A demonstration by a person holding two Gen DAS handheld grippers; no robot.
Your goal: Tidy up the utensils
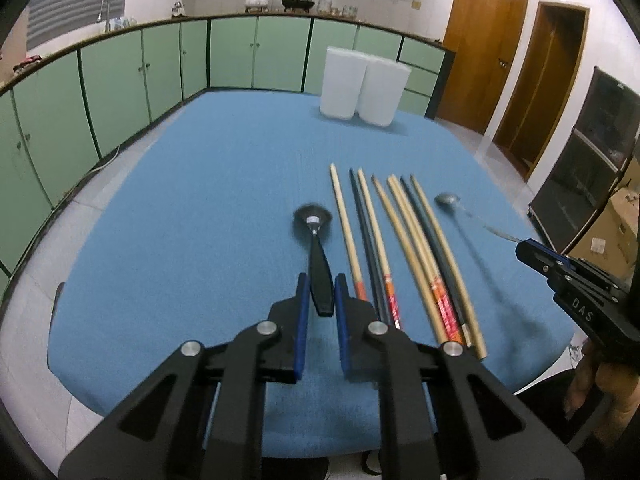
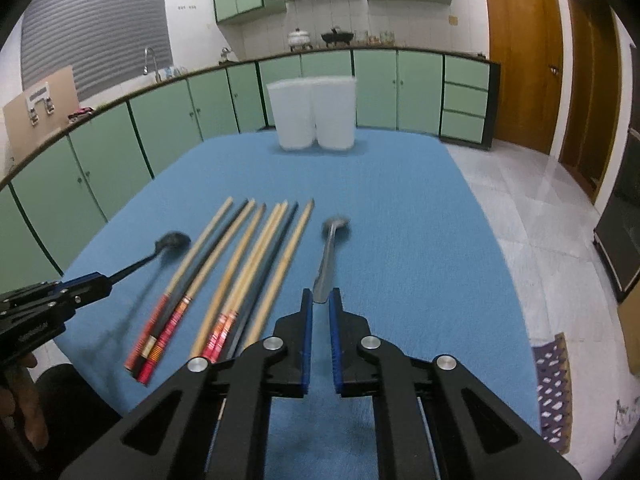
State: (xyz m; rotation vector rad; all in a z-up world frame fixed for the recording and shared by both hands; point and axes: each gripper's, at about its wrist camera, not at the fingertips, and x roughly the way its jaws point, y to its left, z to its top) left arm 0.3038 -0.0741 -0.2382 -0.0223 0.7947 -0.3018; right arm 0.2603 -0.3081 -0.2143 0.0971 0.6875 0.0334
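Left wrist view shows our left gripper point(image 1: 319, 280) closed on the black handle of a dark-handled spoon point(image 1: 316, 240), its blue pads point(image 1: 303, 300) pressing either side of the handle near its end, with the round metal bowl pointing away from us and casting a blurred shadow on the blue tablecloth point(image 1: 200, 220) below. In the right wrist view our right gripper point(image 2: 320, 296) is likewise clamped on the tip of a slim all-metal spoon point(image 2: 330, 248), held in a narrow gap between the pads, its bowl pointing toward the far end of the table; whether either spoon is fully clear of the cloth we cannot tell. Between the two spoons lies a row of chopsticks point(image 1: 400, 248), pale wooden ones with red-patterned ends and a few dark ones mixed in, lying roughly parallel with their thin tips pointing away from us. At the far edge of the cloth stand two white containers point(image 1: 362, 86), upright and touching side by side, well apart from the chopsticks. Beyond the table runs a line of green cabinets point(image 1: 160, 68) under a dark counter, and brown wooden doors point(image 1: 484, 40) stand off to the right.
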